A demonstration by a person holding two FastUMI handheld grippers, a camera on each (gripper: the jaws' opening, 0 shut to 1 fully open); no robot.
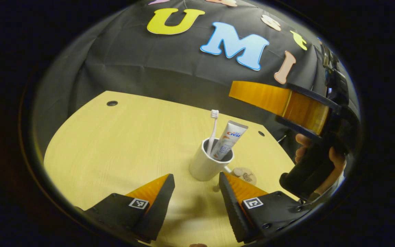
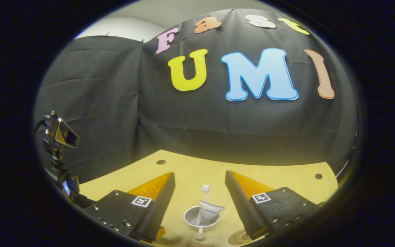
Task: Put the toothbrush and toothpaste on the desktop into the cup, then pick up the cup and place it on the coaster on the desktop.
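- The left claw (image 1: 196,183) hangs low over the table (image 1: 115,147), fingers wide apart and gripping nothing.
- Just ahead of its fingertips, in the gap between them, stands the cup (image 1: 208,161), upright on the table.
- The brush (image 1: 213,130) and the paste (image 1: 229,140) both stand in the cup, leaning against its far rim, the brush head up and to the left of the paste.
- The cup's handle points toward the coaster (image 1: 245,175), which lies flat just right of the cup, partly behind the left claw's right finger.
- Farther right, a hand (image 1: 315,161) holds the other claw up above the table's right side.
- In the right gripper view, the right claw (image 2: 200,183) is also spread wide with nothing in it, well above the table.
- Below and between its fingers sits the cup (image 2: 192,216), seen from above, with the brush (image 2: 205,192) and paste (image 2: 208,212) inside.
- The coaster's (image 2: 238,237) edge shows at the lower right of the cup, by the right finger.
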